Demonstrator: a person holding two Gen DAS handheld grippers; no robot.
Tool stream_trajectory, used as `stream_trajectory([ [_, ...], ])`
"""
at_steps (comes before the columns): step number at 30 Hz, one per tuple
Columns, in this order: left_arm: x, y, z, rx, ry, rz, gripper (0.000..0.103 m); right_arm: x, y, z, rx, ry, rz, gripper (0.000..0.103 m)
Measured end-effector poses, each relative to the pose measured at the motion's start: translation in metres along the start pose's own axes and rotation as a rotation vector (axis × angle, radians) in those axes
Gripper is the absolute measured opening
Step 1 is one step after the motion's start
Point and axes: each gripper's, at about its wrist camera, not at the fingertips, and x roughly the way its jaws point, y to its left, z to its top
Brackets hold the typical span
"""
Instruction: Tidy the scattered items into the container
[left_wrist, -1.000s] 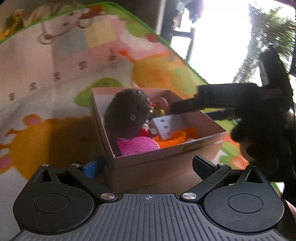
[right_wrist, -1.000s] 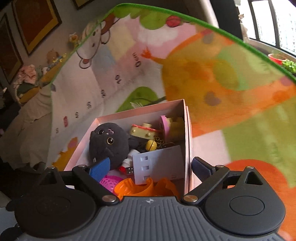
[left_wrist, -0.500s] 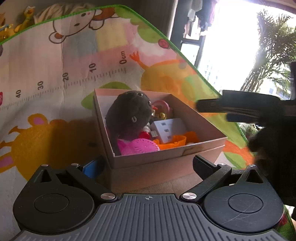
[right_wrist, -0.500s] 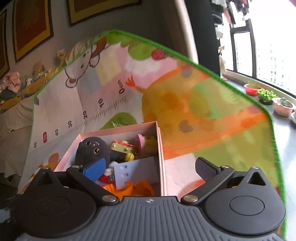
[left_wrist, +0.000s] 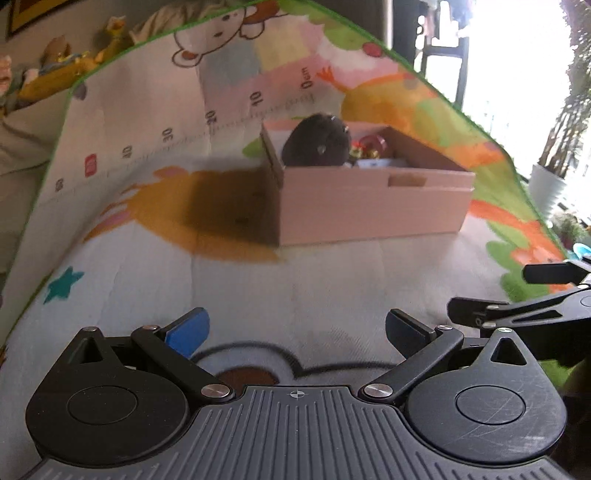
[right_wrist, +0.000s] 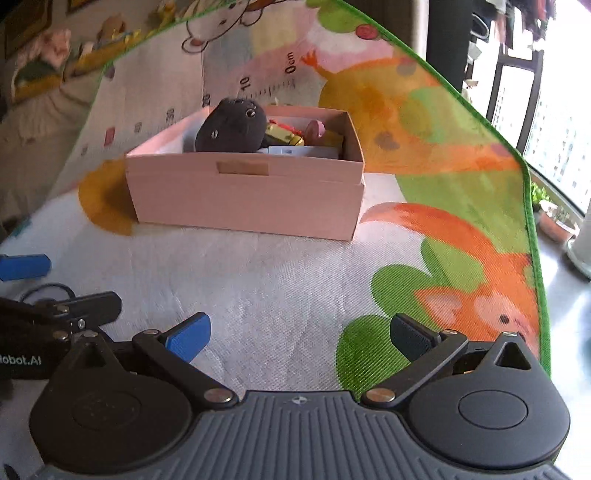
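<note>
My left gripper (left_wrist: 297, 330) is spread wide, nothing between its fingers, hanging over the play mat (left_wrist: 295, 280). My right gripper (right_wrist: 299, 334) is equally wide and empty. The pink cardboard box (right_wrist: 243, 192) sits on the mat well ahead of both, holding a black plush toy (right_wrist: 232, 127), a yellow toy (right_wrist: 282, 134) and a white block (right_wrist: 295, 150).

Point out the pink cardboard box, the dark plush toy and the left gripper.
pink cardboard box (right_wrist: 243, 199): right wrist view, on its front wall.
dark plush toy (right_wrist: 231, 127): right wrist view, on its face.
left gripper (left_wrist: 295, 332): left wrist view, midway between its open fingers.
</note>
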Motion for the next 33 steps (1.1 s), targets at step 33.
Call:
stream_trajectory([
  [33,0.022,-0.002,0.009,-0.049,0.029,0.096,0.103,0.016,-0.014,0.004,0.101,-0.027,-0.056,0.103],
])
